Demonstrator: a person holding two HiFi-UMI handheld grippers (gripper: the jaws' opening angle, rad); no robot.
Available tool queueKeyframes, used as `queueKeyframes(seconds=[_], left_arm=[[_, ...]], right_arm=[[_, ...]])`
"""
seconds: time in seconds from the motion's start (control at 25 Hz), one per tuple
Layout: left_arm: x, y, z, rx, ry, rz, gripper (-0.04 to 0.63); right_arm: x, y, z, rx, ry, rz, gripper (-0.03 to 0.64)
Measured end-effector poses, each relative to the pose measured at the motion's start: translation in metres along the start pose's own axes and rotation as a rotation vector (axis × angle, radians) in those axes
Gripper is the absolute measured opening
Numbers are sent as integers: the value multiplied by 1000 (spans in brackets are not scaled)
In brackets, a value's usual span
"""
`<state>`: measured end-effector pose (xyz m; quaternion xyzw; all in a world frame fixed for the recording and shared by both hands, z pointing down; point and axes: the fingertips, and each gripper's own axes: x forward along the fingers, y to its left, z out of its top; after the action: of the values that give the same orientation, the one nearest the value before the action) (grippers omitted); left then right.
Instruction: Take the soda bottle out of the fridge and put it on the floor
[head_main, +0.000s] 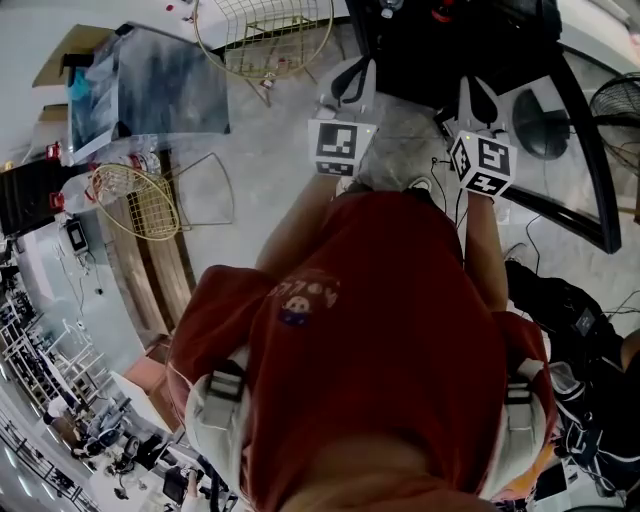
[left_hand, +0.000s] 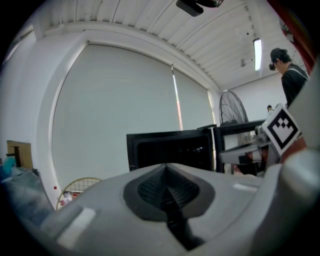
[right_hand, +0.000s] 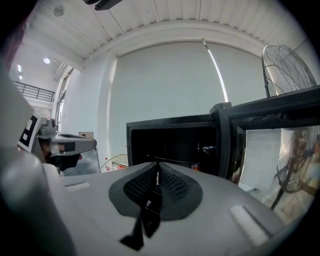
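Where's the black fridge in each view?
Head view: fridge at top, centre-right, door swung open to the right.
Left gripper view: fridge at centre, just above the jaws.
Right gripper view: fridge at centre, open, above the jaws.
Shared landmark: the standing fan, right of the fridge in all three.

Black fridge (right_hand: 172, 145) stands upright and wide open, cavity dark, its glass-paned door (right_hand: 260, 155) swung out to the right; low inside sits a small red shape (right_hand: 196, 167), too small to confirm as the soda bottle; grey floor (head_main: 270, 170) lies in front
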<state>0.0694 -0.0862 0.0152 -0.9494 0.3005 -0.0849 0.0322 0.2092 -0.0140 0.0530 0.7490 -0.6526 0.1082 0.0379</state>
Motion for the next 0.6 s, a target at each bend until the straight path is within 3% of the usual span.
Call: queueKeyframes(seconds=[0.16,0.44,0.6], left_arm=[[-3,2,3,-7,-7,1,0],[-12,3,5,-6,-6,7,0],[-13,9,-1,-8,8,11,0]], right_arm=[[2,3,1,-5,1,-1,24],[0,5,1,-5,-6,-23,174],[5,4,-4,-18,0,-62,296]])
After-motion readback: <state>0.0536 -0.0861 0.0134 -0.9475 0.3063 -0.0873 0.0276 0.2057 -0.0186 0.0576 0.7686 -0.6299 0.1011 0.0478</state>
